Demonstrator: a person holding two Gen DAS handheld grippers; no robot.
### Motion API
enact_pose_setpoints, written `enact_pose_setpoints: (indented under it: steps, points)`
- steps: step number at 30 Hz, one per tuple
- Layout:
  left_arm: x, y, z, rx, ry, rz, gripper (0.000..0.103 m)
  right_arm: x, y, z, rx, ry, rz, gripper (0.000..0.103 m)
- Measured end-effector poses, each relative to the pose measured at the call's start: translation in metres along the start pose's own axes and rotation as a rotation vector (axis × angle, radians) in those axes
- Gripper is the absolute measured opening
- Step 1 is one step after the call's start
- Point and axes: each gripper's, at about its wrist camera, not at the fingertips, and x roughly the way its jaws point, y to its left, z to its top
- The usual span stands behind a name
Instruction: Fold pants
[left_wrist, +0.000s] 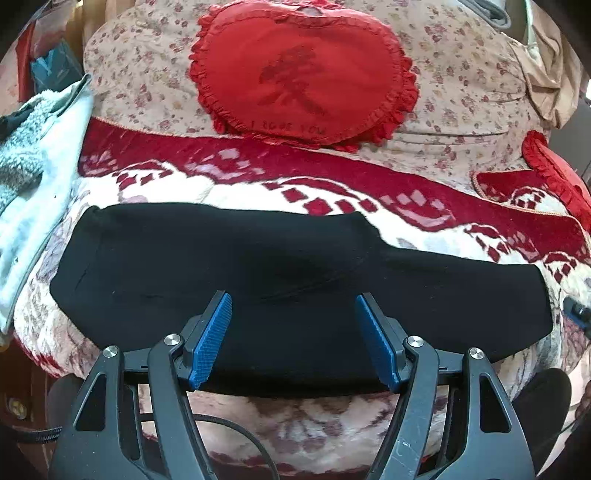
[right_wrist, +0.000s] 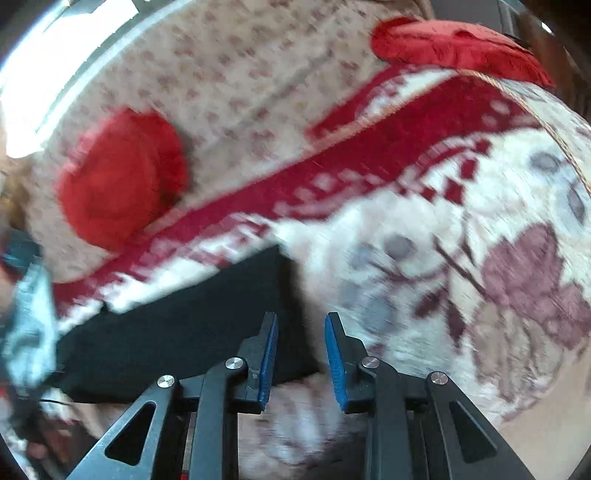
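The black pants (left_wrist: 288, 288), of smooth matte cloth, were laid flat in a long band on the fluffy red-and-white blanket (left_wrist: 332, 206). Two red frilled heart cushions (left_wrist: 303, 74) were seen. The left gripper (left_wrist: 293, 339) and right gripper (right_wrist: 301, 360) were both held apart, empty.

Red-and-cream patterned blanket (left_wrist: 332, 199), floral bedspread (left_wrist: 461, 74); red heart pillow (left_wrist: 295, 74); bright daylight
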Motion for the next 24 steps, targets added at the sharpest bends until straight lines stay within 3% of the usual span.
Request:
enact_pose_setpoints:
  steps: [6,10,15,24]
  points:
    - [0.009,-0.015,0.007,0.035,-0.003,0.012,0.070,0.028,0.050,-0.001,-0.128,0.031,0.136,0.025]
    - [0.021,-0.020,0.011,0.039,0.006,0.022,0.070,0.063,0.068,-0.004,-0.189,0.101,0.090,0.025]
    - [0.046,-0.020,0.017,0.036,0.043,0.040,0.070,0.087,0.048,0.001,-0.165,0.106,0.016,0.025]
    - [0.063,-0.029,0.021,0.076,0.055,0.077,0.072,0.097,0.031,0.020,-0.120,0.085,0.033,0.024]
